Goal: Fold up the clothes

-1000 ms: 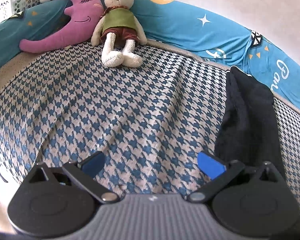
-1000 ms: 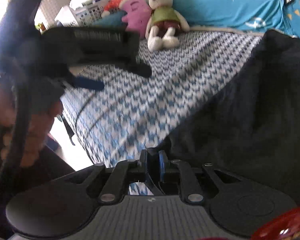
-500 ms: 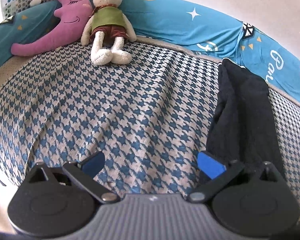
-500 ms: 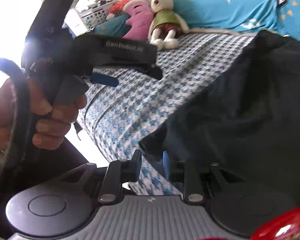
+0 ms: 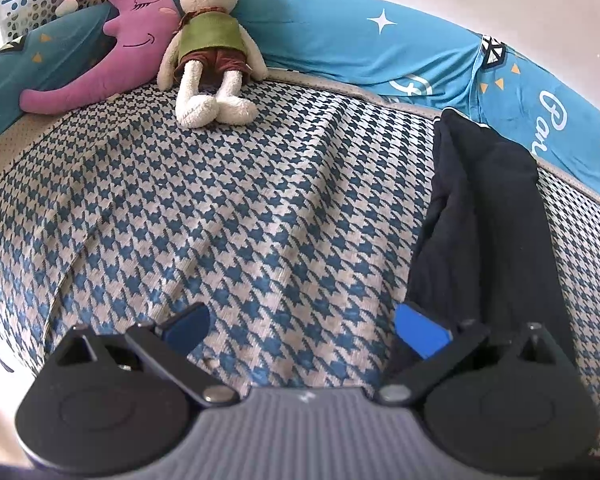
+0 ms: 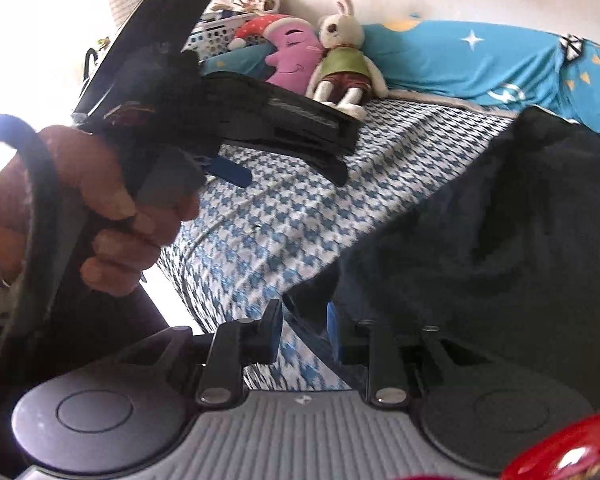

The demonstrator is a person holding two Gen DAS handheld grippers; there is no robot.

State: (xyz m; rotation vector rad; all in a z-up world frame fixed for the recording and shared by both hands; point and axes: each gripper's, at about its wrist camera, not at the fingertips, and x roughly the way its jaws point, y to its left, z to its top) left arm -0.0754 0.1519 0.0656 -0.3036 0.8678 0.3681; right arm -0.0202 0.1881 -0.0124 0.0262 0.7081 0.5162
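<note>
The bed [image 5: 228,216], under its blue houndstooth cover, fills most of what I see, and the cover is already rucked into long ridges; if I drag cloth across them a crease could get pressed into the fold. The dark garment [image 5: 484,220] lies as a long narrow strip along the right side of the bed, its far end up near the blue star-print bolster [image 5: 340,40] and its near end hanging toward me at the mattress edge. Whether that strip is a finished fold or one half-made I can't judge. Its weight near the edge worries me: it could slide off. My right gripper [image 6: 302,330] sits at that near corner with the jaws parted a little; a tongue of dark cloth lies in the gap but isn't pinched, so a lift now would likely leave it behind. My left gripper [image 5: 300,322] hovers over bare cover, jaws spread wide and empty, its right finger [image 5: 420,332] just beside the garment's edge, where it could snag and skew it.
</note>
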